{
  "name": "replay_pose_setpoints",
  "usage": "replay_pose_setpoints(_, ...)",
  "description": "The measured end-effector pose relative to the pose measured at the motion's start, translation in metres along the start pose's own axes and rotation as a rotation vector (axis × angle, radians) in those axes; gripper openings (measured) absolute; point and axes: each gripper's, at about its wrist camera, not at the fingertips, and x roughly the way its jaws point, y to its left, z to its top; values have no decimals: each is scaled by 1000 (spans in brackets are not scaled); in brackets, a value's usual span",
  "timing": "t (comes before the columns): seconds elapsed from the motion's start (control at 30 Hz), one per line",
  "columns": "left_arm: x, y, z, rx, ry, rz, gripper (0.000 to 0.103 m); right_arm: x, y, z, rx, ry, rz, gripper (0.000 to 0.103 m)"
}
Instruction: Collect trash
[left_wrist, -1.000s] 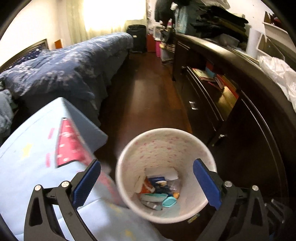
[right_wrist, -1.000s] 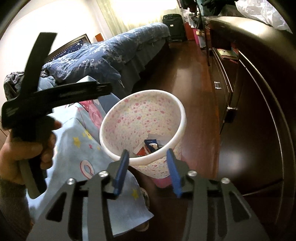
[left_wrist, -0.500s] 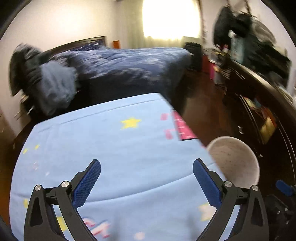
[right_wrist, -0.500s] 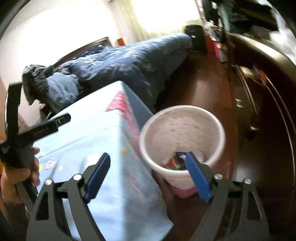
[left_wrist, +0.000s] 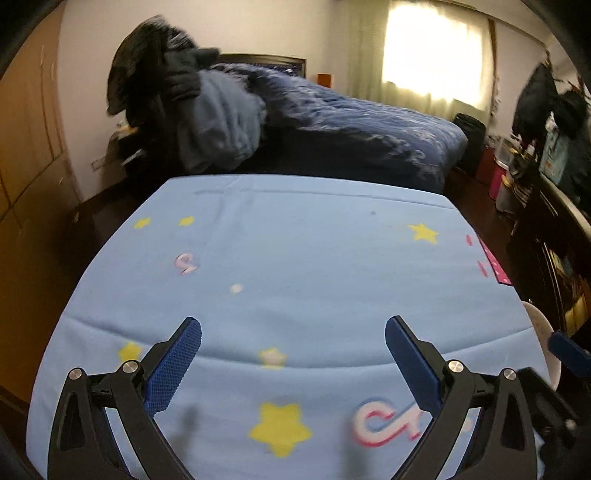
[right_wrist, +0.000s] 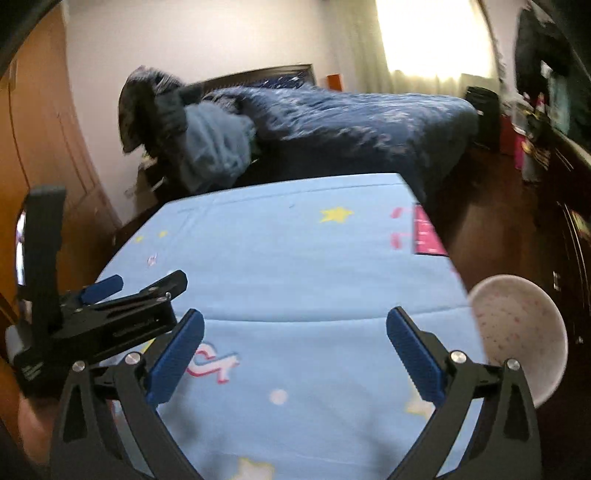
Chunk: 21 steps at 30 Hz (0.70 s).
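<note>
The white bin with pink speckles stands on the floor at the right edge of the light blue blanket; only a sliver of its rim shows in the left wrist view. Its contents are hidden from here. My left gripper is open and empty over the blanket. My right gripper is open and empty over the same blanket, with the bin to its right. The left gripper's body shows at the left of the right wrist view. No loose trash shows on the blanket.
A bed with a dark blue duvet and a heap of clothes lies beyond the blanket. A dark wooden dresser runs along the right wall. Dark wood floor lies between. A wooden wardrobe is at the left.
Both grippers swung left and up, away from the bin and over the blue blanket. The right gripper's jaws opened wide. The bin slid to the right edge of both views.
</note>
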Motion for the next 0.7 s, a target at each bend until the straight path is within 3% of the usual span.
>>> replay_pose_setpoints(0.17,-11,14,-2,-34,-15,-24,99,-8,12,0,-24,-21,-16,99)
replay_pose_setpoints(0.37,-45,2,-3,-53,-70,-89,99,-40,-5,-7,-18,-69,-71,99)
replay_pose_setpoints(0.7,-95,-17,-3,-19,-143,-70,99,-73,-19,-22,33,-82,-46,99)
